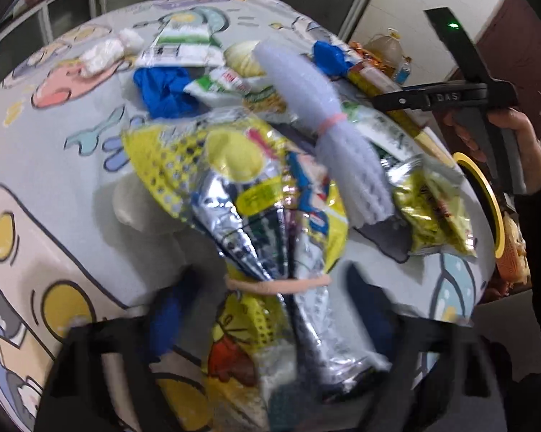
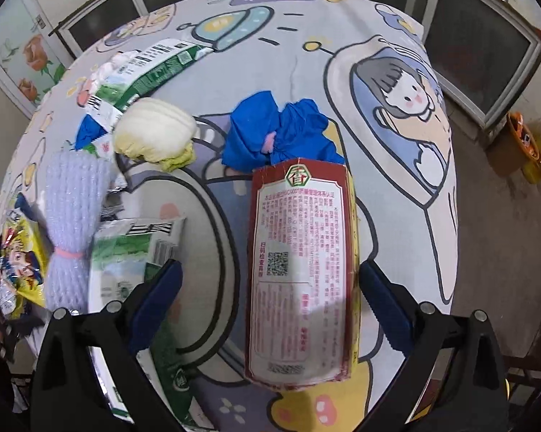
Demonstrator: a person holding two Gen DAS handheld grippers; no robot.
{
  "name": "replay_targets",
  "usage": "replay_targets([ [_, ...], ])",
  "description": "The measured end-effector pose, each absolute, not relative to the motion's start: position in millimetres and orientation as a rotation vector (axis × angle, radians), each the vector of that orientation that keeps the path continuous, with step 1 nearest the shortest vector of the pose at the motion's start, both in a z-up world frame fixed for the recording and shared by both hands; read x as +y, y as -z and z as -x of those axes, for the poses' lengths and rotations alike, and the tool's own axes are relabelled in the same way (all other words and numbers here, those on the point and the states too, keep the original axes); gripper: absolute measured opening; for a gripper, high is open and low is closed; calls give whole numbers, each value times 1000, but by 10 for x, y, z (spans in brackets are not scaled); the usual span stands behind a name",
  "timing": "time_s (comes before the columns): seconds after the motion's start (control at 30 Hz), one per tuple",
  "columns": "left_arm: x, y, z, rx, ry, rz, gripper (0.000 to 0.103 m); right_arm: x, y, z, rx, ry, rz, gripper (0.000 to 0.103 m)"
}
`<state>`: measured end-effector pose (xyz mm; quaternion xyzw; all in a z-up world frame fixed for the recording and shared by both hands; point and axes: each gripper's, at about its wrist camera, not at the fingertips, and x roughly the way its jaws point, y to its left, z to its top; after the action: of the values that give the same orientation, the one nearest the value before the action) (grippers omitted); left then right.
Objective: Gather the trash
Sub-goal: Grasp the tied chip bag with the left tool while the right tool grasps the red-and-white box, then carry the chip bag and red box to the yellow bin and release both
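Note:
My left gripper [image 1: 267, 327] is shut on a bundle of yellow and silver snack wrappers [image 1: 256, 194] tied with a pink rubber band, held over the table. My right gripper [image 2: 270, 298] is open, its jaws either side of a long red box [image 2: 299, 266] that lies on the table; the box rests near the right finger [image 2: 382, 298]. A rolled white foam net [image 1: 328, 126] [image 2: 72, 216] with a pink band lies on the pile. Blue crumpled cloth [image 2: 281, 133], green-white wrappers [image 2: 151, 68] and a pale foam piece [image 2: 155, 133] lie around.
The table wears a grey cartoon-print cloth [image 2: 306, 54]. A person's hand holds the right gripper [image 1: 493, 122] at the table's right edge in the left wrist view. A yellow-rimmed bin [image 1: 486, 201] stands beside the table. Windows line the back wall.

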<state>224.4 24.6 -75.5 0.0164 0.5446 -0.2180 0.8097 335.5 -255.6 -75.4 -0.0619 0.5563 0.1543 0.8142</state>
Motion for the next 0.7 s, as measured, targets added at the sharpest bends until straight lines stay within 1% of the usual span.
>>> replay_targets([
  [0.03, 266, 759, -2245, 1157, 461, -21, 59, -2561, 768, -3357, 1189, -315, 138, 71],
  [0.07, 284, 758, -2242, 1154, 461, -12, 53, -2571, 780, -3362, 1191, -304, 138, 55],
  [0.1, 304, 750, -2238, 1152, 462, 1, 49, -2589, 784, -3363, 1189, -296, 132, 49],
  [0.13, 321, 744, -2231, 1151, 463, 13, 48, -2606, 782, -3366, 1187, -299, 120, 48],
  [0.17, 343, 728, -2220, 1148, 464, 28, 46, -2631, 758, -3357, 1175, -295, 104, 44],
  [0.23, 383, 671, -2183, 1130, 449, 28, 44, -2678, 670, -3320, 1148, -296, 77, 38],
  [0.3, 426, 545, -2099, 1097, 449, 21, 44, -2721, 585, -3270, 1128, -311, 49, 36],
  [0.47, 572, 245, -1902, 1034, 436, 31, 44, -2780, 317, -3090, 1080, -363, 7, 36],
  [0.5, 600, 214, -1885, 1030, 435, 36, 42, -2806, 265, -3046, 1070, -378, -16, 36],
  [0.7, 684, 41, -1717, 987, 419, 34, 42, -2915, 172, -2777, 1045, -404, -75, 36],
])
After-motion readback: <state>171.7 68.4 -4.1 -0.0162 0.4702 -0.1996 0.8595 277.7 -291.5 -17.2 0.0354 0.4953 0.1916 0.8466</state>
